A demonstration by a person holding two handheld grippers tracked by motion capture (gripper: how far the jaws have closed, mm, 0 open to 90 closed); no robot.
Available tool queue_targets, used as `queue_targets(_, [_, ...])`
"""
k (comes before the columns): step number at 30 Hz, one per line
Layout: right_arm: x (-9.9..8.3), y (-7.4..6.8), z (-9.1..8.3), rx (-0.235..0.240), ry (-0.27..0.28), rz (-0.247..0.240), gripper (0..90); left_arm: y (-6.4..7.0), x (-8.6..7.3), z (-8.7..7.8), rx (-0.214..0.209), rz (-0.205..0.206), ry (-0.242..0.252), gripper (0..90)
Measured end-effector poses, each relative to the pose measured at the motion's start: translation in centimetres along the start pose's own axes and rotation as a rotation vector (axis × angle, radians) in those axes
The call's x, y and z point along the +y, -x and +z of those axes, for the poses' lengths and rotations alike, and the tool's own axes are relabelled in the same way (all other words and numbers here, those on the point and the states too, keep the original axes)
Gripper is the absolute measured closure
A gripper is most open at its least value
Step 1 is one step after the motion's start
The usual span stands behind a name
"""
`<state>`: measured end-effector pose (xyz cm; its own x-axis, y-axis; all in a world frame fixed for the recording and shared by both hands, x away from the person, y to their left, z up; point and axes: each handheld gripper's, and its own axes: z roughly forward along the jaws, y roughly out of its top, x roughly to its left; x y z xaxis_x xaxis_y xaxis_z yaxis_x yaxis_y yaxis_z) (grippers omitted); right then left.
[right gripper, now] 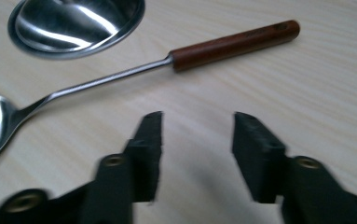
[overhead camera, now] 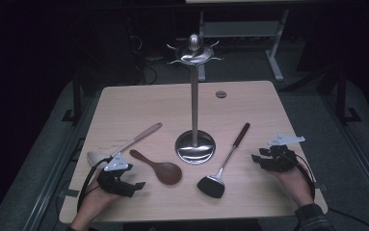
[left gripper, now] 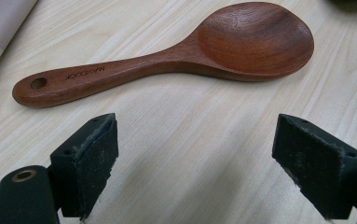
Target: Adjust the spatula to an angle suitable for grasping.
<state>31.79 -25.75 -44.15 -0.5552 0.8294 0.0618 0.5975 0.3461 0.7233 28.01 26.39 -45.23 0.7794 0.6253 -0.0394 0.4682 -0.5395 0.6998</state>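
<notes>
Steel stand (overhead camera: 194, 122) upright at table (overhead camera: 124, 103) centre. Pale ladle (overhead camera: 124, 144) lies at left. Round grommet (overhead camera: 220, 94) far side.

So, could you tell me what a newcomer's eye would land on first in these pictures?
Probably the tall steel utensil stand at the table's centre, its hooked top bare. Around its round base lie three utensils: a dark wooden spoon near the open left gripper, a metal spatula with a wooden handle toward the open right gripper, and a pale ladle at the left.
</notes>
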Motion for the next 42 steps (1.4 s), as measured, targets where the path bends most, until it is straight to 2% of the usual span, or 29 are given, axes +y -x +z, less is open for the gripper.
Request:
queue_targets(2, [0.6,0.3,0.4,-0.002,-0.005,0.016,69.3,0.0,0.0,0.0,-0.001,0.001,0.0,13.9])
queue_targets(6, [1.8,0.9,1.2,-0.011,-0.001,0.018,87.5,0.0,0.1,-0.1,-0.003,0.0,0.005,13.9])
queue_targets(8, [2.4,1.2,1.7,-0.013,0.004,0.022,90.0,0.0,0.0,-0.1,-0.003,0.001,0.007,14.0])
queue_targets(21, [5.5,2.2,4.6,-0.038,0.022,0.028,90.0,0.0,0.0,-0.1,-0.008,-0.005,0.008,13.9])
queue_targets(24, [5.9,2.6,5.4,-0.04,0.007,0.04,90.0,0.0,0.0,-0.1,-0.01,-0.005,0.007,14.0])
queue_targets(33, [6.0,3.9,7.4,-0.075,-0.01,0.058,90.0,0.0,0.0,-0.1,-0.011,-0.005,0.005,14.0])
queue_targets(42, [5.6,4.3,8.5,-0.069,-0.028,0.054,90.0,0.0,0.0,0.0,-0.013,-0.006,0.001,13.9])
